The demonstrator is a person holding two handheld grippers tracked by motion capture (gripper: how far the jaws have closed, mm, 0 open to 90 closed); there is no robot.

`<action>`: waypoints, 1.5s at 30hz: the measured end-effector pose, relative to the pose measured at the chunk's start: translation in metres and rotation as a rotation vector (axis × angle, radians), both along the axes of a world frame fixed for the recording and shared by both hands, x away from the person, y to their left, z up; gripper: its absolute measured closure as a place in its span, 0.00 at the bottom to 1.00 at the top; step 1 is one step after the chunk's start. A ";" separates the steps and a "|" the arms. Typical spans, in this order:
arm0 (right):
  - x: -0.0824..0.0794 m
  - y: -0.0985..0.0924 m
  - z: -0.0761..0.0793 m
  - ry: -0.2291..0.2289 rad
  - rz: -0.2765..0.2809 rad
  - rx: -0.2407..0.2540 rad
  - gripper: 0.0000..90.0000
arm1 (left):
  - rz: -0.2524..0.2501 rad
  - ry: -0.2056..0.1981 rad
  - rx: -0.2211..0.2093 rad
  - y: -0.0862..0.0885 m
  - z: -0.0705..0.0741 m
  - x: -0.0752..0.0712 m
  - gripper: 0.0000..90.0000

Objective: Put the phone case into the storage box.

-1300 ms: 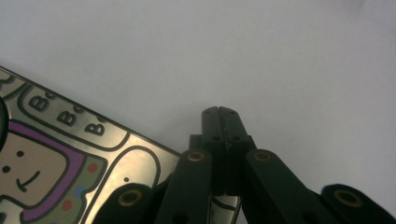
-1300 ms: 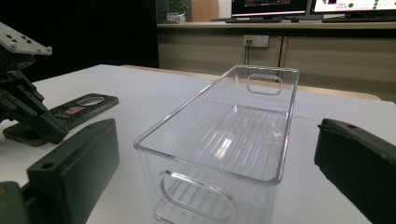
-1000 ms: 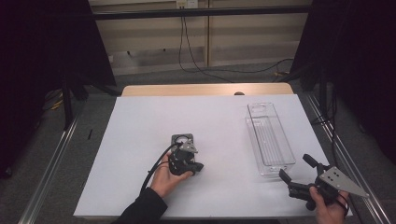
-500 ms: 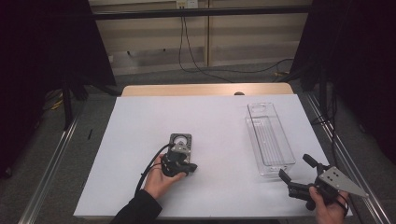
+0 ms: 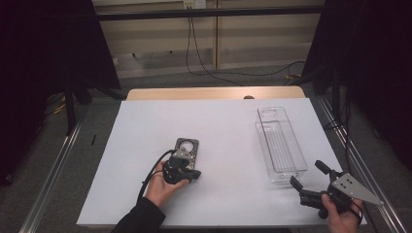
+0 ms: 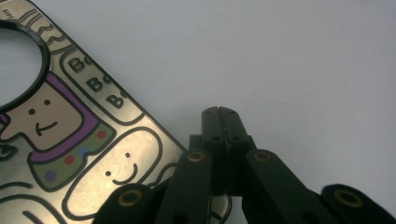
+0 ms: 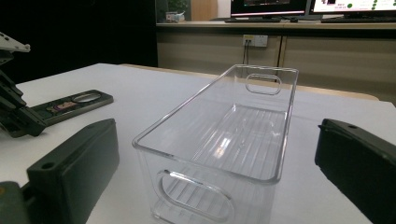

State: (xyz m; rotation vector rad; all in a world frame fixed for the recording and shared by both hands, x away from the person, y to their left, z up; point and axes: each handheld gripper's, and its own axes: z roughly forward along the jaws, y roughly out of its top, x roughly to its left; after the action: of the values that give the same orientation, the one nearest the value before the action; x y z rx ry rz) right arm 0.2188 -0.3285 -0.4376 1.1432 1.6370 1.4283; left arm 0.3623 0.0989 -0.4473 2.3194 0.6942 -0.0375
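A flat, dark-rimmed rectangular card with cartoon figures and a round hole (image 5: 187,148) lies flat on the white counter (image 5: 218,131), left of centre. Its long axis runs away from the person, hole end farthest. The left hand-held gripper (image 5: 193,174) sits at its near end, jaws clenched together on nothing. The right hand-held gripper (image 5: 306,175) gapes released just before the clear plastic bin (image 5: 279,145).

1. Open white table (image 5: 223,126) is left between the phone case (image 5: 187,148) and the clear bin (image 5: 279,145), which lie well apart.
2. The right side is blocked by the bin, just ahead of the right gripper (image 5: 311,182).
3. The left gripper (image 5: 192,174), jaws closed, is crowded by the case's near edge (image 6: 154,135).
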 end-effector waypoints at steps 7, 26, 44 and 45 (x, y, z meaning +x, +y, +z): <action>0.000 0.000 0.000 0.000 0.001 0.001 0.00 | 0.019 -0.003 0.002 0.008 0.000 -0.001 1.00; 0.000 0.001 0.000 0.001 0.014 0.002 0.00 | 0.048 -0.037 0.010 0.022 0.000 -0.007 1.00; 0.000 0.001 0.000 0.001 0.015 0.001 0.00 | 0.067 -0.170 -0.146 0.026 0.024 -0.020 0.90; 0.000 0.001 0.000 0.001 0.015 0.001 0.00 | 0.066 -0.175 -0.154 0.027 0.025 -0.020 0.89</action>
State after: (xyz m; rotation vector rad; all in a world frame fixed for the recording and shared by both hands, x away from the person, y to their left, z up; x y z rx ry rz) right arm 0.2192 -0.3275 -0.4374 1.1345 1.6491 1.4387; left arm 0.3424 0.1257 -0.4220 2.1214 0.6545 0.1358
